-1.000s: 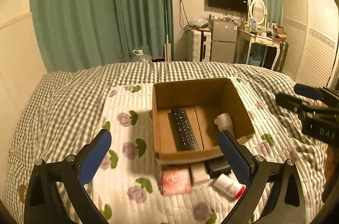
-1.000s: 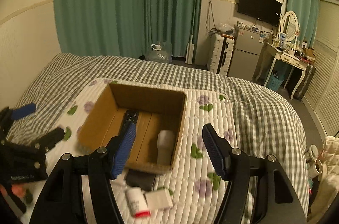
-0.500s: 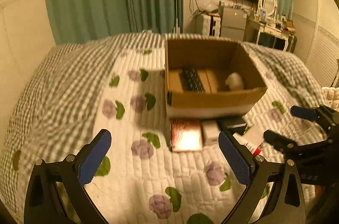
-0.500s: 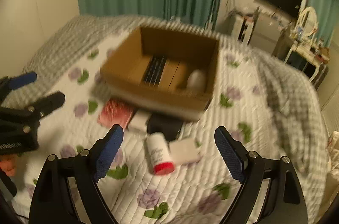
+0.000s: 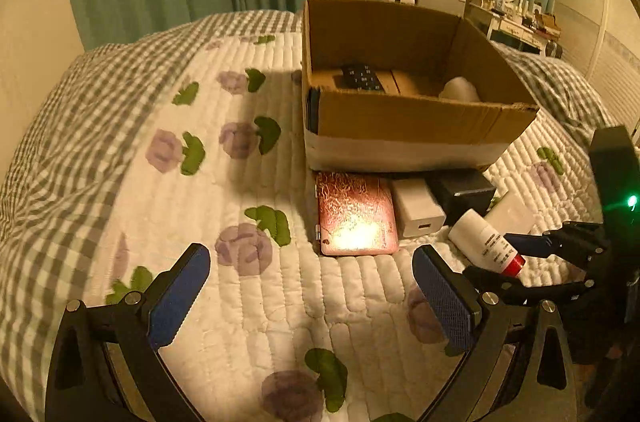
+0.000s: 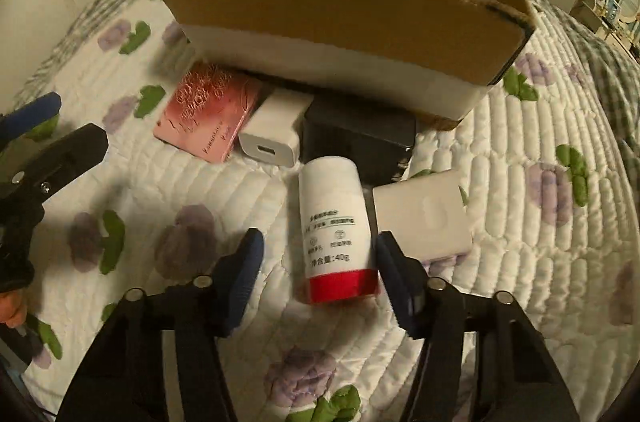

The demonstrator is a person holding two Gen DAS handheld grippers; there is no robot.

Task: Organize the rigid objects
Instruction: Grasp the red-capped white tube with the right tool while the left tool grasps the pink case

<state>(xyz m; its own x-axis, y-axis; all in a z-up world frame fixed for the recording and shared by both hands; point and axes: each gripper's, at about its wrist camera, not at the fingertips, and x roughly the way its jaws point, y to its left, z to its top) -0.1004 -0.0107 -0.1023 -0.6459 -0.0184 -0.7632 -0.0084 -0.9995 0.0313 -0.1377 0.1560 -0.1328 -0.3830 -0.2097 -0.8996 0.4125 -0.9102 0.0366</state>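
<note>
A cardboard box (image 5: 404, 120) (image 6: 340, 6) stands on the quilt and holds a black remote (image 5: 362, 77) and a white container (image 5: 460, 89). In front of it lie a pink case (image 5: 354, 214) (image 6: 208, 112), a white charger (image 5: 418, 208) (image 6: 276, 134), a black box (image 5: 460, 192) (image 6: 356, 138), a white bottle with a red cap (image 5: 486, 242) (image 6: 334, 226) and a white square block (image 6: 422, 214). My right gripper (image 6: 318, 268) is open, its fingers on either side of the bottle's red cap end. My left gripper (image 5: 310, 296) is open and empty above the quilt, short of the pink case.
The floral quilt (image 5: 240, 302) lies on a checked bedspread (image 5: 52, 150). Green curtains, a TV and a dresser stand beyond the bed. The right gripper also shows at the right edge of the left wrist view (image 5: 560, 254).
Both grippers have dropped from high above the box down to the quilt. My right gripper has closed in until its open fingers flank the bottle.
</note>
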